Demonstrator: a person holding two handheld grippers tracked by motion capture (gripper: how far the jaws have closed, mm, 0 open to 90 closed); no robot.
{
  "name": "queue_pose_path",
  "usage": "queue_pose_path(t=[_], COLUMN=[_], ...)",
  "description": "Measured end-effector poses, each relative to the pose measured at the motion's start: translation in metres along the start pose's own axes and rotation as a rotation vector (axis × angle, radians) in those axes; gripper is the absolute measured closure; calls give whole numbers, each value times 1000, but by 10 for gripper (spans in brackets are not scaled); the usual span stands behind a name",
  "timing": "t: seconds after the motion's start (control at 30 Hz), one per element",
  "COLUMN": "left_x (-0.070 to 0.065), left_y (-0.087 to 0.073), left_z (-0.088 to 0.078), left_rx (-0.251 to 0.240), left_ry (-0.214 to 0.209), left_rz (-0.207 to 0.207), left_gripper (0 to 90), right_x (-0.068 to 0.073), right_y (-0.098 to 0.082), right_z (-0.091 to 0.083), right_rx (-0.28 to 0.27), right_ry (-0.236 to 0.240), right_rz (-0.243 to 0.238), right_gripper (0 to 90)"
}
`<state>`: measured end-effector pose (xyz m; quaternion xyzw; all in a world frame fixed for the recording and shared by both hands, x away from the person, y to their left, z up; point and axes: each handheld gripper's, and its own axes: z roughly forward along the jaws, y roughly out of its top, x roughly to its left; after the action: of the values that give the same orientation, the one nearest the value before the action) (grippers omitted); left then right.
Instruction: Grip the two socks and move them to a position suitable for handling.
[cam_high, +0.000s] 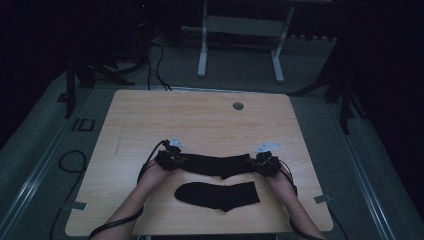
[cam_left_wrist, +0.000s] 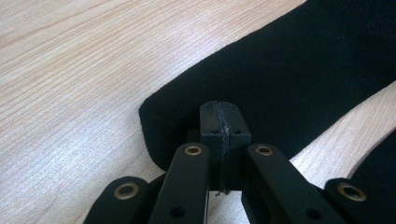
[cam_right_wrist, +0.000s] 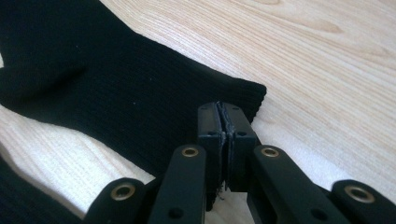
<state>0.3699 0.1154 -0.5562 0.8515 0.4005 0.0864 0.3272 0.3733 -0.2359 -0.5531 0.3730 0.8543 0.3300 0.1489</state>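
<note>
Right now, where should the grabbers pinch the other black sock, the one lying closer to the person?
Best guess: pinch the near sock at its two ends, the rounded toe on the left and the cuff edge on the right. It lies flat and lengthwise across the table, so thin end edges stick out. Come in low from each side, as the left gripper and right gripper do on the far sock.

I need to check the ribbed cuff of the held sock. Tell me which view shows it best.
The right gripper view: the held sock shows its ribbed cuff edge up close, pinched by the shut right hand-held gripper. The left gripper view shows its rounded toe end in the left hand-held gripper. The high view shows it whole, stretched between both, but dark and small.
</note>
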Motion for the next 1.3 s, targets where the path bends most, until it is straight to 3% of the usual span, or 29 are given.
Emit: queue_pose_path(t=[0.23,0.37,0.67,0.77,0.9,1.13,1.3], left_x=[1,-1,-8,-14,-24,-35,-43], left_y=[1,0,0,-3,-9,-27,-42], left_z=[0,-3,-27,-34,-44,-58,-68], left_rx=[3,-8,-74,-84,-83,-86,-81], left_ry=[-2,5,-57,-86,-88,-66,-51], left_rz=[0,-3,1,19,48,58,71], left_gripper=[896,894,843,781,702,503,461], right_x=[-6,-6,-4,-1,3,11,19], right_y=[3,5,11,9,2,-14,-25], right_z=[3,4,-10,-17,-26,-41,-56], right_rx=[-6,-12,-47,-53,-50,-45,-56], right_ry=[13,37,87,91,94,94,89], right_rz=[25,19,23,21,23,33,40], right_gripper=[864,791,626,579,544,469,460])
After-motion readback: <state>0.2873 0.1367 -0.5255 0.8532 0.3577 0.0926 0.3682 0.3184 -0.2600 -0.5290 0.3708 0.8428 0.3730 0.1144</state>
